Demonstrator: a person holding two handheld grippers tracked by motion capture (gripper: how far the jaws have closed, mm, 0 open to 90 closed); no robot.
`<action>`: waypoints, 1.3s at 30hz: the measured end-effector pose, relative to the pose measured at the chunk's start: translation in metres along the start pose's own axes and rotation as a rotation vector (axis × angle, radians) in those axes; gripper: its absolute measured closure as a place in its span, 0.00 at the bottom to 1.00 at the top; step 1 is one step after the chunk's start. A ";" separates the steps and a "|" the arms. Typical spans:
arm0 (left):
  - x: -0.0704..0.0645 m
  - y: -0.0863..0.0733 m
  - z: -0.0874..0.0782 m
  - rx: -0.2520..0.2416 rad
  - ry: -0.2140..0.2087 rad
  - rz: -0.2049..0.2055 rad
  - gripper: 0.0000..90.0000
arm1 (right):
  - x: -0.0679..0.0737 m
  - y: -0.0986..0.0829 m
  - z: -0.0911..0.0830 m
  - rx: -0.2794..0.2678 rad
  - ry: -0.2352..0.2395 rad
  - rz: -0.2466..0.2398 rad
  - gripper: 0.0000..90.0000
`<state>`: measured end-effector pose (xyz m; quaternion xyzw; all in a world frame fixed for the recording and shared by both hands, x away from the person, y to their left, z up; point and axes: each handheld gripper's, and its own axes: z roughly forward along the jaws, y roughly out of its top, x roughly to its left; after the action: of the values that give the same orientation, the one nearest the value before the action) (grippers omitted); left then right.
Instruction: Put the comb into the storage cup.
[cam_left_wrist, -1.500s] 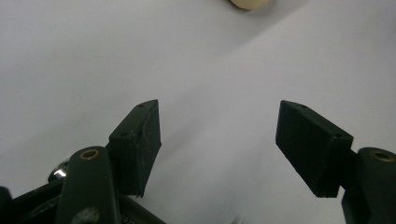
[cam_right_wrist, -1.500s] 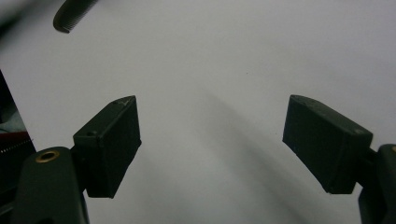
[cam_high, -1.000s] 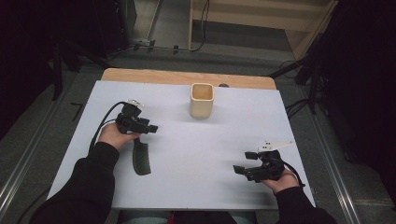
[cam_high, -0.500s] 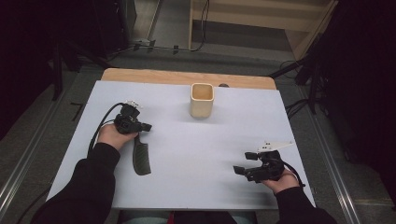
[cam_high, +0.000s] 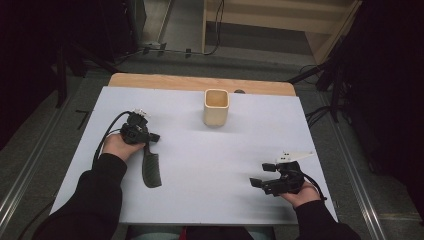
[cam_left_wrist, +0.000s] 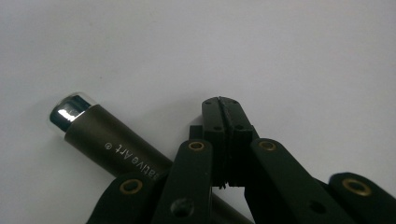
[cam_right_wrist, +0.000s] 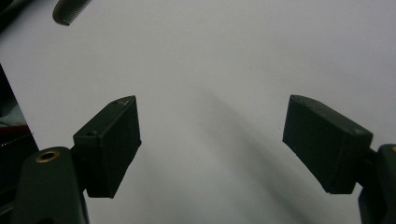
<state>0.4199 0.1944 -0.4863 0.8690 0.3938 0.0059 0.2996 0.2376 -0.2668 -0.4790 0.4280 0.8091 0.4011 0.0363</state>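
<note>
In the left gripper view I read pale lettering along the dark handle (cam_left_wrist: 116, 147) w/ the chrome end cap: a small "@"-like mark, then "...ativeArt". Its start is hidden behind my left gripper (cam_left_wrist: 224, 121), so the word is partial. No other legible text anywhere.

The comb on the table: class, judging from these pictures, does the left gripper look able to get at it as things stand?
Probably yes. The left gripper sits right at the handle end of the comb, whose handle runs under its arms in the left gripper view. But its jaws are closed beside the handle, not around it, so they would need to open first.
</note>
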 end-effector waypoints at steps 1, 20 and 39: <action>0.001 -0.001 0.000 -0.005 0.001 -0.004 1.00 | 0.000 0.000 0.000 -0.001 0.000 0.000 0.19; 0.010 -0.006 -0.008 -0.001 0.007 -0.035 1.00 | 0.000 0.000 0.000 0.003 0.001 0.001 0.19; 0.017 -0.013 -0.016 0.004 0.029 -0.065 1.00 | 0.000 0.001 0.001 0.004 0.003 -0.002 0.19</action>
<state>0.4188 0.2212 -0.4835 0.8562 0.4260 0.0080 0.2922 0.2386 -0.2656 -0.4793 0.4266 0.8105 0.3999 0.0347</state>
